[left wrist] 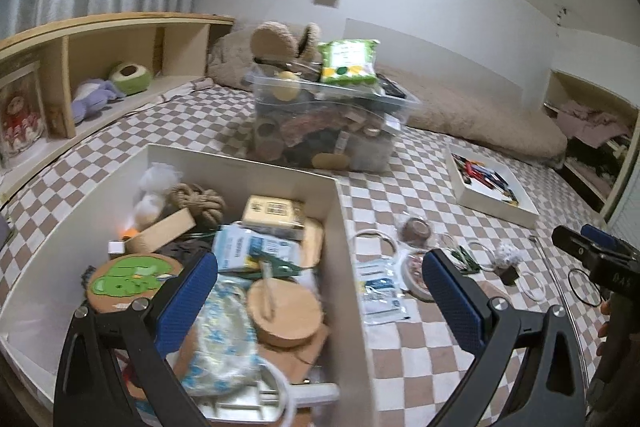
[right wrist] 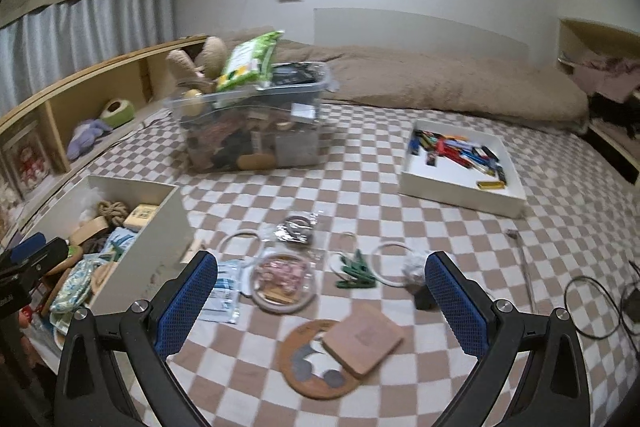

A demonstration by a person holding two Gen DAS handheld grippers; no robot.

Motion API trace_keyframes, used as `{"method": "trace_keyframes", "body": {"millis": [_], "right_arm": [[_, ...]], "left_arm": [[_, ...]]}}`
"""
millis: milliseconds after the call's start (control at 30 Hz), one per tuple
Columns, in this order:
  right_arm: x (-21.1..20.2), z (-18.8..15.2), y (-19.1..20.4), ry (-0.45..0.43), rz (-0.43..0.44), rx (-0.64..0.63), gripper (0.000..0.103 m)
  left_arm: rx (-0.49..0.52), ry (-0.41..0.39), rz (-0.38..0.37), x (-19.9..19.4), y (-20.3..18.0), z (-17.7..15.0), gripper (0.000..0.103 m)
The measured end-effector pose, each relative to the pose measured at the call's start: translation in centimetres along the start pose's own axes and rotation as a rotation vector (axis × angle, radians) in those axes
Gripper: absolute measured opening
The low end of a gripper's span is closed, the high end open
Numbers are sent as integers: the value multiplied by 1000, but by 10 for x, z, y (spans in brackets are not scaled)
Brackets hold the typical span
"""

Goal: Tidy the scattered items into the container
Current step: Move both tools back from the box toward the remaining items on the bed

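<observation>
Holding your left hand-held gripper [left wrist: 320, 291] wide open with nothing in it, you hang over the right wall of the white box [left wrist: 340, 227], which is full of small things. Your right hand-held gripper [right wrist: 322, 291] is wide open too, and empty, above the checked bed cover [right wrist: 460, 227]. Under it lie a round wooden board [right wrist: 316, 367] with a square wooden block [right wrist: 364, 343] on top, a clear round dish [right wrist: 284, 281] and green clips [right wrist: 356, 269].

Box [right wrist: 160, 227] left; scattered items [right wrist: 288, 279] right of it; tray [right wrist: 460, 195] beyond, right.
</observation>
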State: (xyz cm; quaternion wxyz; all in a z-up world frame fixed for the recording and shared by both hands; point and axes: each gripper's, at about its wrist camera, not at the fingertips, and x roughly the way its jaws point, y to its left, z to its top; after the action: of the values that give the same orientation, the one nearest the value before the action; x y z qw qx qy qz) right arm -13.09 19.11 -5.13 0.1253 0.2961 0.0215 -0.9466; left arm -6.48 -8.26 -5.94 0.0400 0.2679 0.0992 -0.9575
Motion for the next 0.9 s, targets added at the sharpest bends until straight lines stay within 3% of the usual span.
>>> {"method": "trace_keyframes", "body": {"millis": [600, 900], "right_arm": [[-3, -14, -68, 8, -42, 137, 103], [4, -22, -90, 23, -36, 194, 103]], "left_arm": [[98, 25, -118, 11, -74, -5, 103], [151, 102, -220, 25, -115, -26, 103]]}}
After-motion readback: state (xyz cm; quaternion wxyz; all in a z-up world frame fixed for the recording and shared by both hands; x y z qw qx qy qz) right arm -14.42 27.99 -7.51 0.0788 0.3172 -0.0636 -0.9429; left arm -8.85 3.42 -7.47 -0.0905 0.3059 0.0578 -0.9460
